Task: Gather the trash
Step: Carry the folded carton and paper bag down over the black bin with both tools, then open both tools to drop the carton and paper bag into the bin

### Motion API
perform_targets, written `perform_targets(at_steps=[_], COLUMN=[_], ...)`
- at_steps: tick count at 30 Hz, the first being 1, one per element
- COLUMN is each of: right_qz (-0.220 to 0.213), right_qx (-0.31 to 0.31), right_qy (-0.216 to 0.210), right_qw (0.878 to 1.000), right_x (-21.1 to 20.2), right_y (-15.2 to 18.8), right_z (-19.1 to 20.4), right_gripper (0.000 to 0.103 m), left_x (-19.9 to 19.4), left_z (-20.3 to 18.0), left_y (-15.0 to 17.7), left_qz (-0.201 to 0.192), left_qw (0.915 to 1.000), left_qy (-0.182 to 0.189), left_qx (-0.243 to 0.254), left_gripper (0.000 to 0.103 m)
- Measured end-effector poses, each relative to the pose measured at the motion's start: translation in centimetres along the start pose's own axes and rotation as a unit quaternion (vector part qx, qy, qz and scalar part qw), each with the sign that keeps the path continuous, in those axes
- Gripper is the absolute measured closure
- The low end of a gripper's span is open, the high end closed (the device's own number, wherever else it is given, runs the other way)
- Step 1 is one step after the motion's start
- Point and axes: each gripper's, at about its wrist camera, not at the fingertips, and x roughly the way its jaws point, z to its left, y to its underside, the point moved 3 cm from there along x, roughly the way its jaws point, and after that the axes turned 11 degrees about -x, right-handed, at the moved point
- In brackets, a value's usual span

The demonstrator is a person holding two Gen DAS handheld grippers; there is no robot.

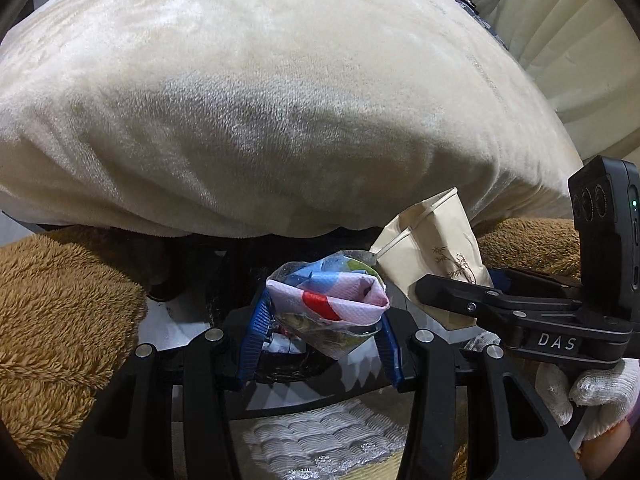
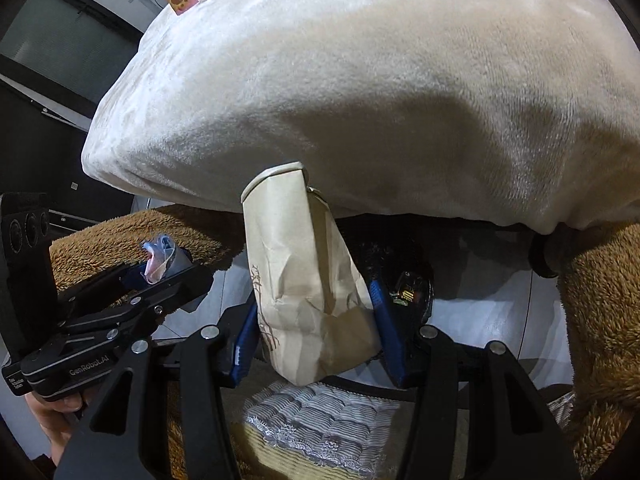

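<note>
Cream plush blanket (image 1: 280, 100) fills the background, draped over a bed or seat whose edge overhangs a dark gap; brown fuzzy fabric (image 1: 60, 300) lies at the left, and beneath both tools sits what looks like a dark bin (image 2: 404, 280) lined with a black bag, some scraps already inside, though much of it is hidden; the left gripper (image 1: 320, 332) has its blue pads pressed against a crumpled, colourful plastic wrapper (image 1: 332, 300), pinched at its lower half so the loose top flares upward; just to its right the right gripper (image 2: 316, 320) is clamped on a creased paper bag (image 2: 296, 264), held upright by its lower part; a gloved hand (image 1: 592, 392) carries that tool; both pieces of trash hang side by side above the dark opening, probably so they can be dropped in together.
</note>
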Motion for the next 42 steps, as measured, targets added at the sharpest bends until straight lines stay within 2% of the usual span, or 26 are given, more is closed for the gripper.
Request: perform_targets(at_steps=[10,16,33,36,42], right_qz=[0.038,0.044,0.05,0.049,0.045], right_qx=[0.016,0.019,0.03,0.034,0.036], right_qy=[0.0,0.002,0.005,0.004,0.007], right_qw=[0.999,0.999,0.998,0.998,0.998], right_x=[1.7,1.9,2.3,2.4,2.3], right_y=[0.3,0.2,0.1,0.1,0.0], right_z=[-0.3,-0.4,-0.8,-1.0,-1.0], right_gripper=[0.05,0.05,0.048,0.04,0.04], left_x=[1.5,2.4,3.1,3.1,2.8], left_z=[0.6,0.8,0.9,1.2,1.5], left_y=[0.5,0.6,0.9,0.9,0.7], left_qz=[0.036,0.052,0.067,0.067,0.06], left_qw=[0.9992,0.9982,0.9971,0.9971,0.9974], left_qy=[-0.018,-0.026,-0.034,-0.035,-0.036], left_qx=[-0.006,-0.014,-0.01,-0.012,-0.019], left_gripper=[0.056,0.056,0.055,0.047,0.047])
